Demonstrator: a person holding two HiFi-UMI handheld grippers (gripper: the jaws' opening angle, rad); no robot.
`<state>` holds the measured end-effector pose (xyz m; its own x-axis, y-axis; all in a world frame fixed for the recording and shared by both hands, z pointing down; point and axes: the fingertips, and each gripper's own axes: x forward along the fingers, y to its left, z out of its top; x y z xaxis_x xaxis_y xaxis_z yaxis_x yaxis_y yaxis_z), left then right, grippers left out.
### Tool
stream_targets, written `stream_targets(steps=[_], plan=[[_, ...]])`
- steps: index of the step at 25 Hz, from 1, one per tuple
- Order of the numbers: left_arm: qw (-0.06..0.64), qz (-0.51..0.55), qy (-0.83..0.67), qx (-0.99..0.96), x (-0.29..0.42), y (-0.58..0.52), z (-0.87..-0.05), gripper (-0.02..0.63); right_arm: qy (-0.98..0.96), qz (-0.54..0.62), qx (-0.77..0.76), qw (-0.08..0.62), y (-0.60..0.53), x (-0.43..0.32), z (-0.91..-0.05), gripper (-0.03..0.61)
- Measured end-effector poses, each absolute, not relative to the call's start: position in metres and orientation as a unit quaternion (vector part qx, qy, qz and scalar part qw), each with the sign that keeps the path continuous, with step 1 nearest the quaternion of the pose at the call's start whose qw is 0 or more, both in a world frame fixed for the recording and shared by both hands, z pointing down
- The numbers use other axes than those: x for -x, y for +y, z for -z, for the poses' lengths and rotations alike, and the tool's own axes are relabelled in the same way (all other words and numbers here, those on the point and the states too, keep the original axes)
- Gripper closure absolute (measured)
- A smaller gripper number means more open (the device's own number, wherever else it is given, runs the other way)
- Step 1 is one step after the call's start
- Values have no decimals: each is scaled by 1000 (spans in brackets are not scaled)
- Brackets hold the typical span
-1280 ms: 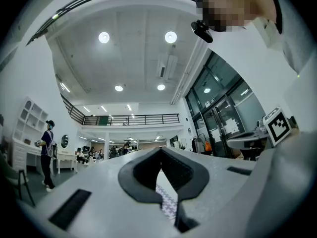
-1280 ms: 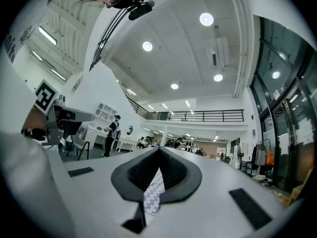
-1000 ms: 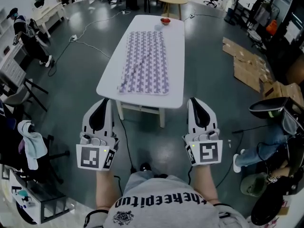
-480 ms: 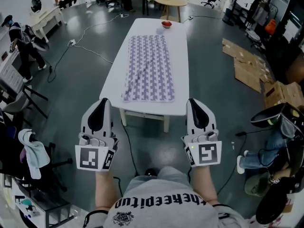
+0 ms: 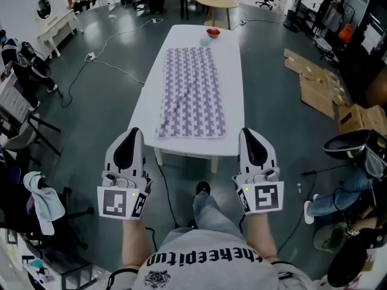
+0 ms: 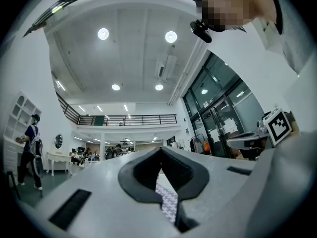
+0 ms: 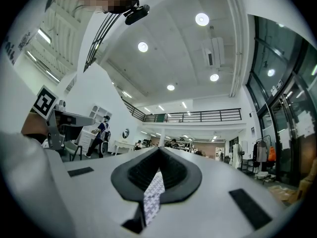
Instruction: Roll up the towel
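Nearest, a grey shirt [image 5: 205,263] and one trouser leg [image 5: 210,213] above the dark floor [image 5: 103,107]. Just ahead, left tongs [image 5: 131,132] and right tongs [image 5: 248,132], held side by side and well apart, both aimed toward the worktop [image 5: 234,77]. Jaws of each pressed fully together, gripping nothing and touching nothing; only a sliver of patterned cloth glimpsed far off through the slot below the tips in each gripper view. Tips short of the worktop's near edge, over floor.

Next, the towel [image 5: 192,89], purple-and-white check, spread flat and unrolled lengthwise down the white worktop, near end close to the near edge, a diagonal crease across it, bare white strips along the left and right edges. Toward the far edge, past the towel, a small red bowl [image 5: 212,31]. Beyond, a round wooden table [image 5: 218,0]; flattened cardboard [image 5: 314,80] on the floor off the right edge.
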<state>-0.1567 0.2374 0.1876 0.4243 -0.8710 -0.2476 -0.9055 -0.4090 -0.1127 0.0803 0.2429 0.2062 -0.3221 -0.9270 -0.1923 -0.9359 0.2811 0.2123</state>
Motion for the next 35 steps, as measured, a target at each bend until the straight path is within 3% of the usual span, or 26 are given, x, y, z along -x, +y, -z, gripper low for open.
stream_targets(steps=[21, 35], plan=[[147, -95, 552, 815, 132, 36, -157, 609, 816, -173, 550, 36, 29, -99, -177, 575], [139, -69, 572, 805, 115, -38, -184, 609, 835, -153, 528, 30, -54, -116, -203, 575]])
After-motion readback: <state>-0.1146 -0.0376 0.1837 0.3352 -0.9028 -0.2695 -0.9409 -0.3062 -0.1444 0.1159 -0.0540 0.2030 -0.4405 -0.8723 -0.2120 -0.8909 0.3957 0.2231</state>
